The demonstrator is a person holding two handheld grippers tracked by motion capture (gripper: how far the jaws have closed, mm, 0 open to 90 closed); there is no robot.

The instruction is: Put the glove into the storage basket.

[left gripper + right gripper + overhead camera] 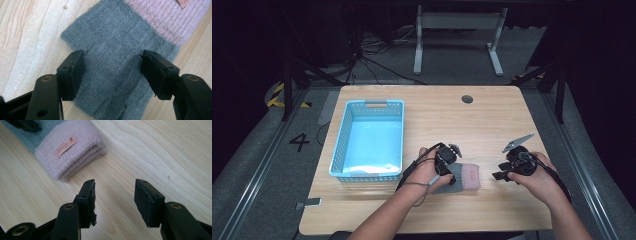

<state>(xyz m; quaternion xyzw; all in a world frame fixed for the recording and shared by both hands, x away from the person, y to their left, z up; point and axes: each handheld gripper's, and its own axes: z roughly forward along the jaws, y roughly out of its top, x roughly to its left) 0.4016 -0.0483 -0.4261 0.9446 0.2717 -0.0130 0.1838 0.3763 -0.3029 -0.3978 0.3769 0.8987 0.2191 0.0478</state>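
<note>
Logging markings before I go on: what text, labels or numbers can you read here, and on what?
"4": painted on the floor left of the table.
Orange tag on the pink cuff of the gloves: script lettering, too small to read.

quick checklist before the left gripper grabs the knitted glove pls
1. Left gripper jaws apart: ok, open, with grey knit showing between the pads.
2. Grey and pink knitted glove under the left gripper: ok, it lies flat on the light wooden table, jaws astride its grey part.
3. Pads pressing the knit: not ok yet, no pinch shows.
4. Right gripper out of the way: ok, open over bare wood, apart from the pink cuff.
5. Light blue perforated plastic basket reachable: ok, it stands to the left of the glove.
6. Basket free of contents: cannot tell; something pale may lie at its near end.
</note>
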